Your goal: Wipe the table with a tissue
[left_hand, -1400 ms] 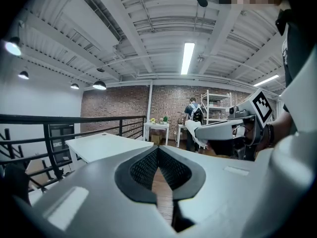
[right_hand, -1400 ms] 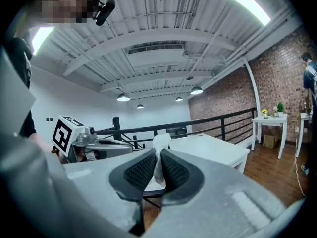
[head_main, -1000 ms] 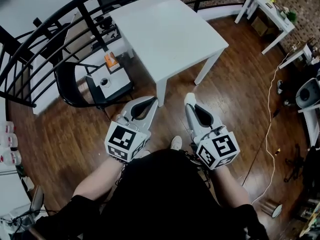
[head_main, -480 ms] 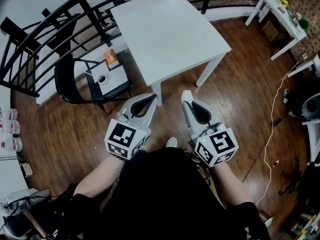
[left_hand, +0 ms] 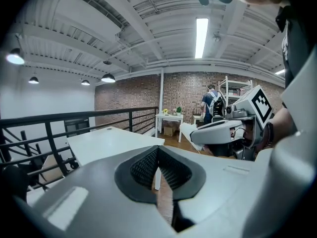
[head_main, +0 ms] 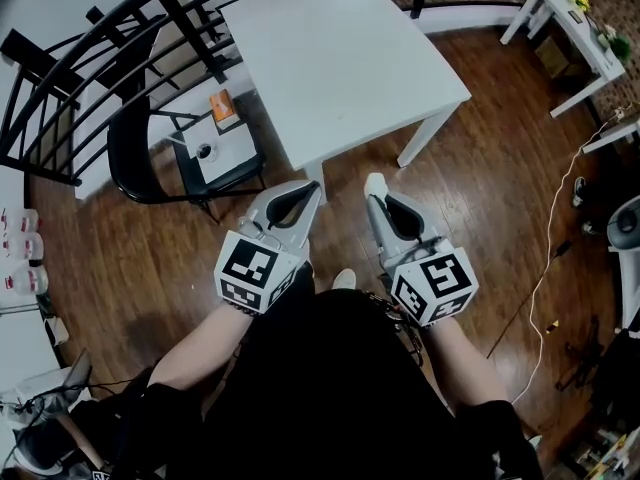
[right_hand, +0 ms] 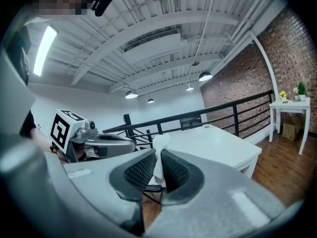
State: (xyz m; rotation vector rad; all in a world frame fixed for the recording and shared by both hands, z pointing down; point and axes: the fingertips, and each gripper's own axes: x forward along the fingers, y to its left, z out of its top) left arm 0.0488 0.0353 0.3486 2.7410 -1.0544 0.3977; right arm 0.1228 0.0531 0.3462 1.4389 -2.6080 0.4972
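The right claw (right_hand: 158,170) is pinching a white tissue (right_hand: 159,145) between its jaws, holding it over the floor (head_main: 480,198) short of the bare table (head_main: 340,58), while the left claw (left_hand: 158,170) is sitting closed on nothing. Only a thin twist is poking past the jaws, so wiping is risking the tissue pulling free, or hard claw tips scraping the tabletop.

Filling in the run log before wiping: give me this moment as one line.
stage: pre-wipe | left gripper: shut, empty | right gripper: shut on tissue | table: ahead, neither gripper over it
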